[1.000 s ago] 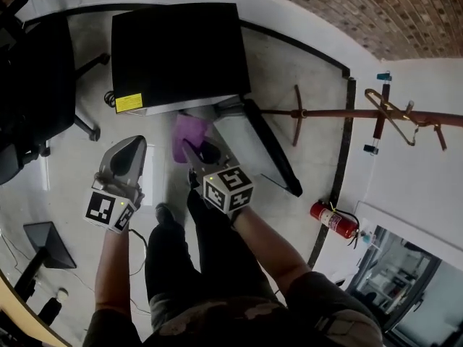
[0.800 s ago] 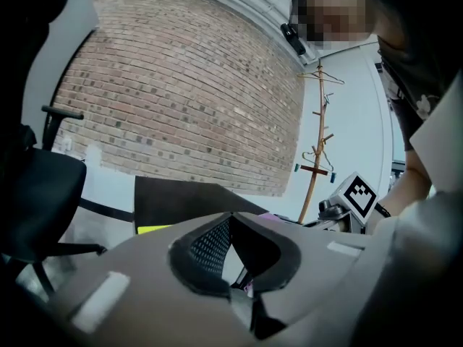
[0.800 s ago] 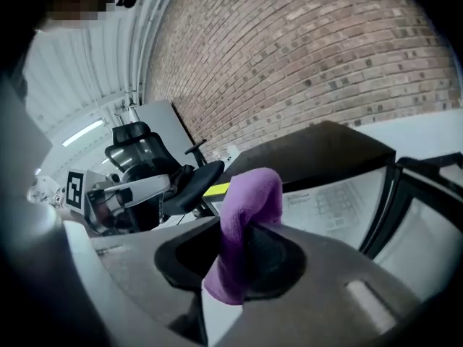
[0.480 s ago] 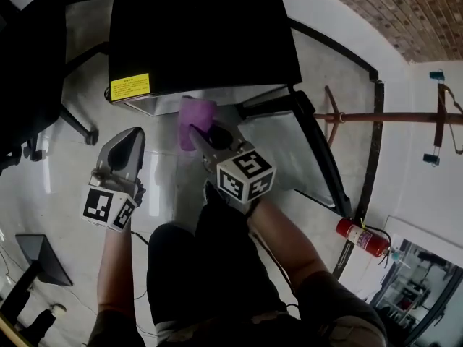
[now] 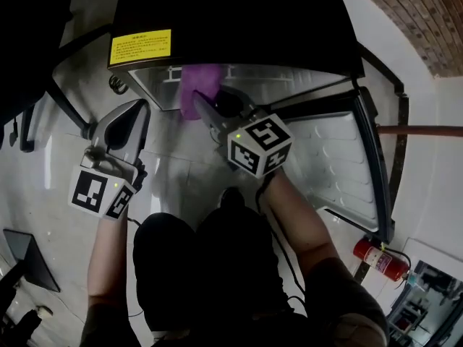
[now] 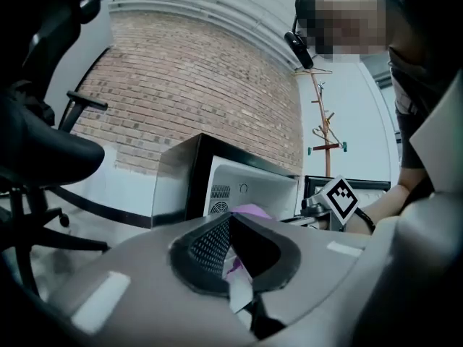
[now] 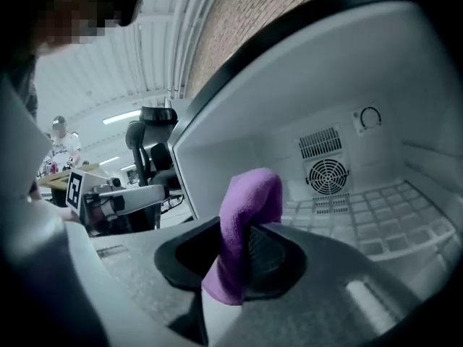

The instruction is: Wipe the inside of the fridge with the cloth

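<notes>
A black mini fridge [image 5: 231, 20] stands open on the floor, its white inside [image 7: 347, 194] showing a round fan vent [image 7: 327, 176] and a wire shelf [image 7: 376, 223]. My right gripper [image 5: 206, 110] is shut on a purple cloth [image 5: 199, 89], which hangs at the mouth of the fridge. In the right gripper view the cloth [image 7: 246, 215] stands up between the pads, in front of the left inner wall. My left gripper [image 5: 136, 114] hovers left of the opening, outside the fridge, shut with nothing in it. From the left gripper view the fridge [image 6: 246, 190] and cloth [image 6: 249, 210] lie ahead.
The fridge door [image 5: 340, 165] is swung wide to the right. A fire extinguisher [image 5: 380, 257] stands by the wall at lower right. A black office chair [image 6: 36, 150] sits to the left, and a coat rack [image 6: 323, 147] stands behind the fridge. My legs are below the grippers.
Both grippers and the head have come closer to the fridge. The right gripper has carried the purple cloth up to the fridge opening. The left gripper has stayed shut alongside.
</notes>
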Available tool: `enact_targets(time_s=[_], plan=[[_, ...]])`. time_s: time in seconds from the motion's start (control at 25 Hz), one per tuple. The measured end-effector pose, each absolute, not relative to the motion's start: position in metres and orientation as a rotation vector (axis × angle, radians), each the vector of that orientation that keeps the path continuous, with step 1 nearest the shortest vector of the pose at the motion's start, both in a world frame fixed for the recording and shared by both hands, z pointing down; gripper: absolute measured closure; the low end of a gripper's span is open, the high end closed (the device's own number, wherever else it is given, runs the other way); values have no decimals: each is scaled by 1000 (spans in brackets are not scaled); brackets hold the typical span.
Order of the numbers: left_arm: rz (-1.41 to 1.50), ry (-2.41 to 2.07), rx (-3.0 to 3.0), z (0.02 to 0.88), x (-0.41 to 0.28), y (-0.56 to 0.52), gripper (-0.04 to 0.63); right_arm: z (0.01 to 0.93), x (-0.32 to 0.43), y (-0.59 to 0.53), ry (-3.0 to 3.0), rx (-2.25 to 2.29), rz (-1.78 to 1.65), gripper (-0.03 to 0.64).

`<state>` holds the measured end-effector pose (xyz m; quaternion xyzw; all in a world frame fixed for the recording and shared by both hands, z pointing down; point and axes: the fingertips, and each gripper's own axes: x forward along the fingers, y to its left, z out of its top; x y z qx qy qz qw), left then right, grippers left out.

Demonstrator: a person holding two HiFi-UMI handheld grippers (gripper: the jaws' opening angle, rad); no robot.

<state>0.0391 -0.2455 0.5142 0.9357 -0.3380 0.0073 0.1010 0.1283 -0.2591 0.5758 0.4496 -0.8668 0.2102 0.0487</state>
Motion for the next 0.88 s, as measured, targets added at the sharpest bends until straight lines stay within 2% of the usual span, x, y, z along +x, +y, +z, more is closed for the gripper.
enact_targets(time_s=[0.48,0.88], plan=[[16,-1070,2812,535,13,-261,578,547,81,-321,-2939,1267,568,541],[-9,-1070,2828,526,11,-264,578,569,72,-362,-2767,1319,517,541]])
